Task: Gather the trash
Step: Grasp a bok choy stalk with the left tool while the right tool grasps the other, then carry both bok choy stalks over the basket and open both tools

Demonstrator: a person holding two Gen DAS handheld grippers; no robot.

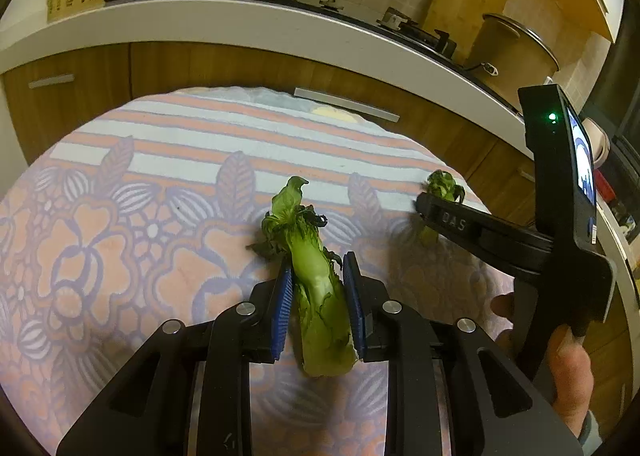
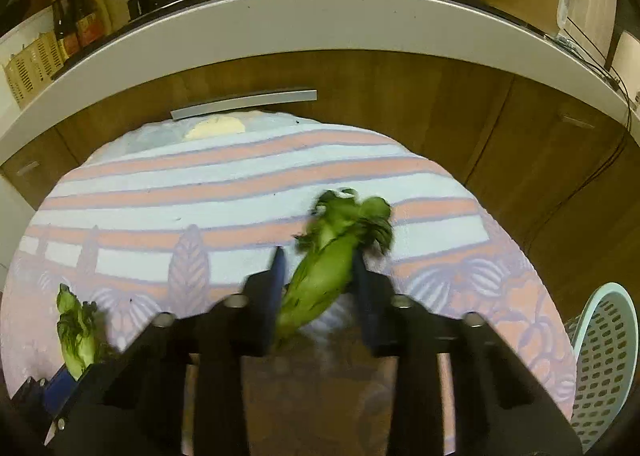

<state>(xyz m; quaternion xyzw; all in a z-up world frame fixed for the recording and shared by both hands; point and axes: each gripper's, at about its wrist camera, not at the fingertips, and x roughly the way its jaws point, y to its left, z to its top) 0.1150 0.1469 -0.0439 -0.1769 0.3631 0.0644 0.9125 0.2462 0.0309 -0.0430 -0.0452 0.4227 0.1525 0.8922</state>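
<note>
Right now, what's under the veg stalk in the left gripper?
Under the vegetable stalk held by the left gripper: the floral tablecloth. The stalk's underside and the cloth directly beneath it are covered, so contact cannot be told.

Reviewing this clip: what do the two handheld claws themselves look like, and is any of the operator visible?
Both are matte black plastic with silver round pins at the linkage joints. The left claw has ribbed blue pads on its fingers. The right claw, seen from the left wrist view, bears pale "DAS" lettering, a green indicator light and a small lit screen. A bare hand grips its handle; no cables are visible.
</note>
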